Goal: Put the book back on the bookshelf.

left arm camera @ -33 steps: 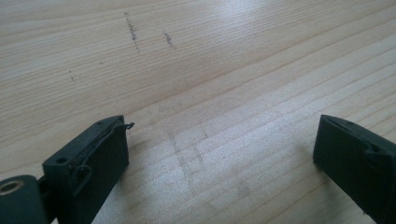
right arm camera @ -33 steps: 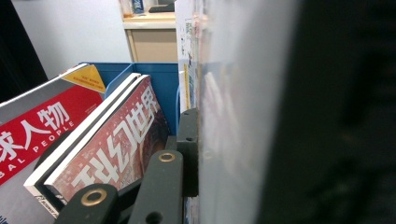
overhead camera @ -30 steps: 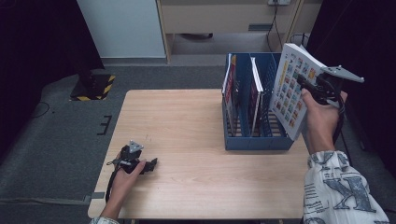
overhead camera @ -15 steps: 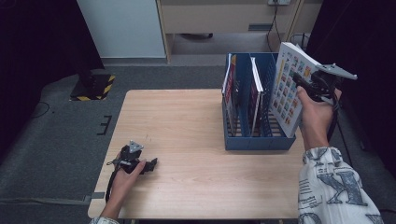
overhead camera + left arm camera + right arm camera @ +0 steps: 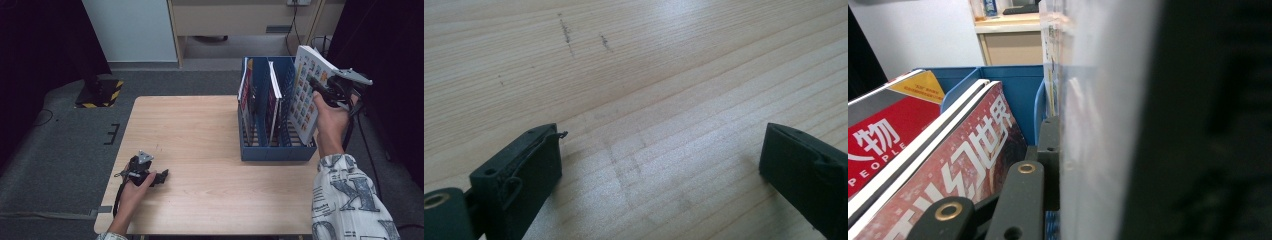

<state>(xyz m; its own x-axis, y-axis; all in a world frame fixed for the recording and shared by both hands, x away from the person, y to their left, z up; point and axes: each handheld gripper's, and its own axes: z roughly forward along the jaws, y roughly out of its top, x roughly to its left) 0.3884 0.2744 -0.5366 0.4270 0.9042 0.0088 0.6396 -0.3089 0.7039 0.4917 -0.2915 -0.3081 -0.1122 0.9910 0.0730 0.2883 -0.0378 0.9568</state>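
- While it hangs tilted over the blue slotted plastic file rack (image 5: 272, 145) at the table's 3 o'clock, the white picture-grid book (image 5: 306, 100) is clamped by the right gripper (image 5: 320, 92), evidently for slotting in.
- Left gripper (image 5: 150, 176), 7 o'clock: jaws apart, empty, resting idle on the pale wooden table (image 5: 200, 130).

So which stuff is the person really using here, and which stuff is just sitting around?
In use:
- right gripper, shut on the picture book
- blue file rack, where the book is heading

Just sitting around:
- left gripper, open, resting on the wooden table
- two magazines already in the rack
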